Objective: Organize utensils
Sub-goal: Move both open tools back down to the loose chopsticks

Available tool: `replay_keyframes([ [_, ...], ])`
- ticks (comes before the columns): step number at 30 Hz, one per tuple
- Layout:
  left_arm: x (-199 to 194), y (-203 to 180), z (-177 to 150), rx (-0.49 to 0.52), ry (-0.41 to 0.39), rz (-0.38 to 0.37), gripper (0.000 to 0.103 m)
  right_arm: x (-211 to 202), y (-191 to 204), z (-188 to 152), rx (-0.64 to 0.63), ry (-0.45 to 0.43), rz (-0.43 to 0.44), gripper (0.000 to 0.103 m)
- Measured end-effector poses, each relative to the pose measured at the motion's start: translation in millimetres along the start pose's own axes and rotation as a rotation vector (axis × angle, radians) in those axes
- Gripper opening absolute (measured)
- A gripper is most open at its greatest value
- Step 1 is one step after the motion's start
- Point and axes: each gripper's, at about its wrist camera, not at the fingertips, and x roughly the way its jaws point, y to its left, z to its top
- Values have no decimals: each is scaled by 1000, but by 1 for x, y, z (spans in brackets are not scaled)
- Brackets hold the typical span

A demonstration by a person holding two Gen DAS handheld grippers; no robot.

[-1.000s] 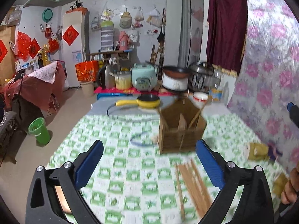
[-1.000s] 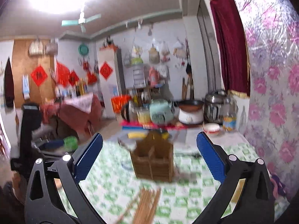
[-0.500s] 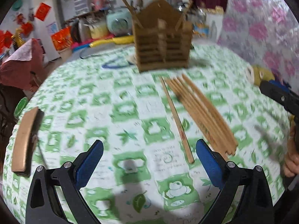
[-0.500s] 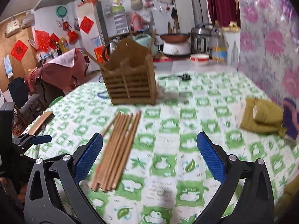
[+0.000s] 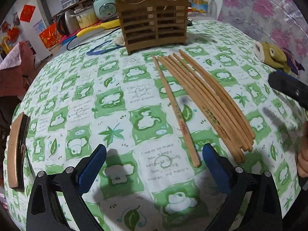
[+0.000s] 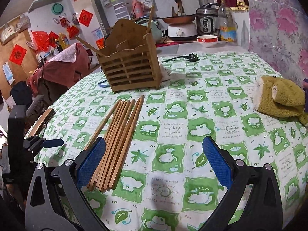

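Several wooden chopsticks [image 5: 207, 100] lie side by side on the green-and-white tablecloth; one lies a little apart on the left [image 5: 175, 107]. They also show in the right wrist view [image 6: 119, 134]. A slatted wooden utensil holder [image 5: 154, 21] stands behind them with a few sticks in it; it shows in the right wrist view too [image 6: 130, 65]. My left gripper [image 5: 154, 165] is open and empty, low over the cloth at the near end of the lone chopstick. My right gripper [image 6: 154, 161] is open and empty, its left finger beside the bundle's near ends.
A brown-edged flat object [image 5: 16, 150] lies at the table's left edge. A green plush toy [image 6: 279, 96] lies on the right. A black plug and cord [image 6: 192, 57] lie behind the holder. Kitchen appliances [image 6: 182, 30] stand beyond the table.
Both grippers have tilted down from facing the room and dropped close to the tablecloth near the chopsticks' near ends. Both stay open. The chopsticks and holder have not moved.
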Motion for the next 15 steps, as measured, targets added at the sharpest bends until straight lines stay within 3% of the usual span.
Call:
replay_keyframes([
  [2,3,9,0,-39,15,-41,99,1,-1,-2,-10,25,-8,97],
  [8,2,12,-1,-53,10,-18,99,0,16,-20,-180,145,-39,97],
  [15,2,11,0,-55,11,-22,99,9,43,-32,-338,187,-77,97],
])
